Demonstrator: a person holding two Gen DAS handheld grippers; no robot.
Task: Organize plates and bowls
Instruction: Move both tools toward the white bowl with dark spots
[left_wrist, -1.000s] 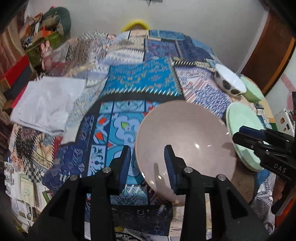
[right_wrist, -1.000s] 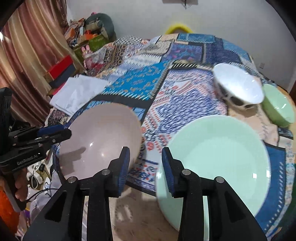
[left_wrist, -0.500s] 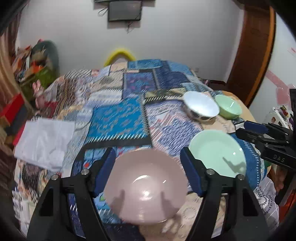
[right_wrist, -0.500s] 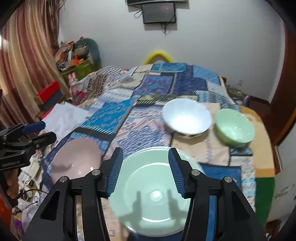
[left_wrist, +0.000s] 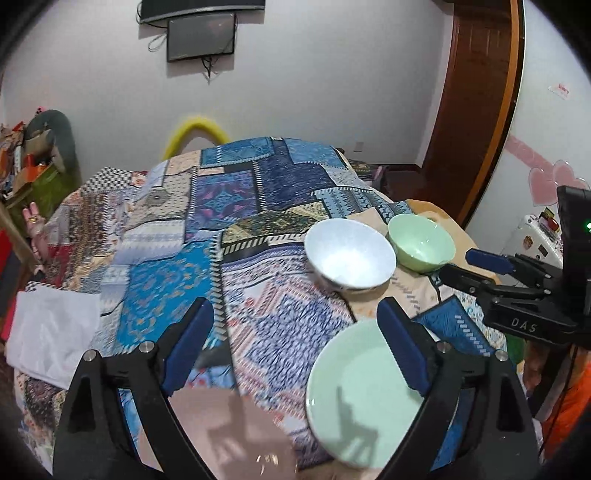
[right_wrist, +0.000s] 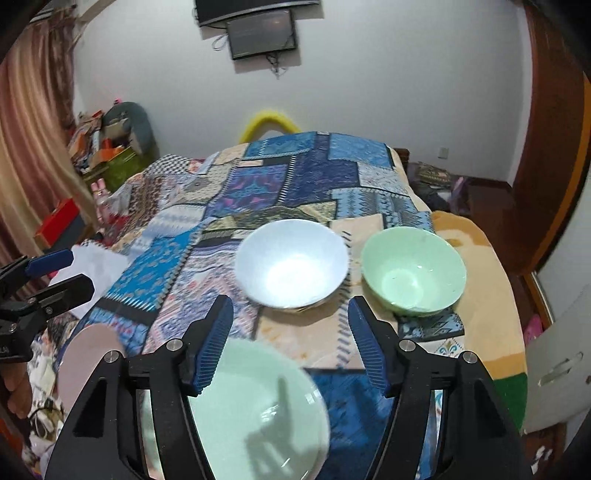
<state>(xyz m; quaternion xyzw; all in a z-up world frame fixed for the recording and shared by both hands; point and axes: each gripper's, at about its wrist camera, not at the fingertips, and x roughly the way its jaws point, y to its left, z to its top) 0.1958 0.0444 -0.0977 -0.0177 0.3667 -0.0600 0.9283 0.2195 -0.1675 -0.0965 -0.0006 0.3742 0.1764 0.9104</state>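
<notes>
A pink plate (left_wrist: 229, 424) and a pale green plate (left_wrist: 354, 398) lie side by side near the front edge of the patchwork bed cover (left_wrist: 236, 206). Farther back stand a white bowl (left_wrist: 349, 258) and a green bowl (left_wrist: 421, 243), close together. My left gripper (left_wrist: 295, 332) hovers above the plates, jaws opening, nothing between them. My right gripper (right_wrist: 290, 332) hangs over the green plate (right_wrist: 251, 406), facing the white bowl (right_wrist: 291, 262) and green bowl (right_wrist: 413, 269), jaws also opening and empty. Each gripper shows at the other view's edge, the right gripper (left_wrist: 465, 267) and the left gripper (right_wrist: 74, 273).
A white cloth (left_wrist: 48, 332) lies at the cover's left edge. Boxes and clutter (right_wrist: 107, 147) pile up by the curtain on the left. A wooden door (left_wrist: 476, 92) and a white cabinet (right_wrist: 554, 369) stand on the right, and a screen (right_wrist: 262, 37) hangs on the far wall.
Both grippers have drawn back and risen away from the pink and green plates, and their jaws have widened. The plates stay on the cover and now sit low in the views.
</notes>
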